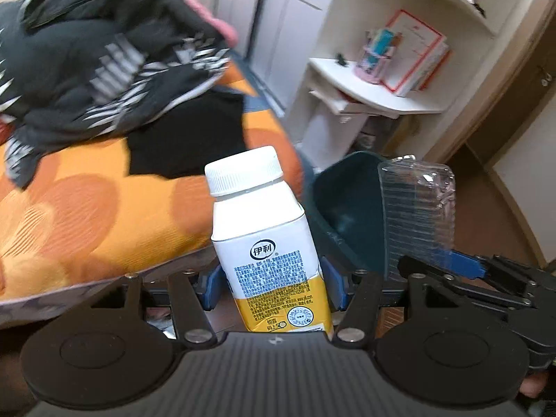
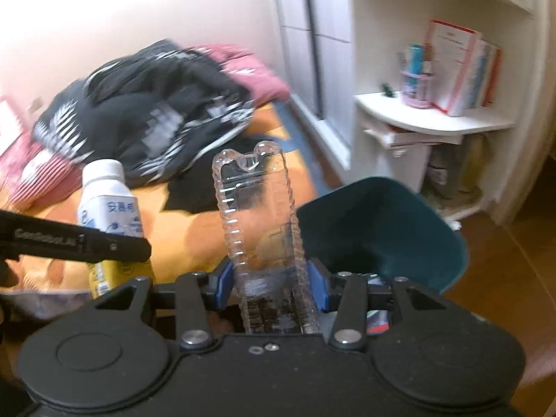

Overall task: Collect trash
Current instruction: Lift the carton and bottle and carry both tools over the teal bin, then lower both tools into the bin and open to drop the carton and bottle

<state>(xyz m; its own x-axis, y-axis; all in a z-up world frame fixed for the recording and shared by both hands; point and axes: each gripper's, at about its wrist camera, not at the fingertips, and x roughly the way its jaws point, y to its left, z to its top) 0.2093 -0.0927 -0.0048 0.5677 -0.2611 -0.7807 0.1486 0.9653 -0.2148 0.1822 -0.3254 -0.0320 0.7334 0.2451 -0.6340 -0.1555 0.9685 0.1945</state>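
My left gripper [image 1: 272, 286] is shut on a white and yellow milk bottle [image 1: 264, 239] with a white cap, held upright; the bottle also shows in the right wrist view [image 2: 107, 205]. My right gripper [image 2: 269, 283] is shut on a clear ribbed plastic tray [image 2: 260, 229], held upright; the tray also shows in the left wrist view [image 1: 417, 215]. A dark teal trash bin [image 2: 382, 232] stands on the floor just right of and beyond both grippers, its mouth open; it also shows in the left wrist view [image 1: 347, 205].
A bed with an orange cover [image 1: 104, 208] lies to the left, with dark patterned clothes [image 1: 97, 62] piled on it. A white shelf unit [image 2: 434, 121] with books and a pink cup stands behind the bin. Brown floor [image 2: 504, 278] lies to the right.
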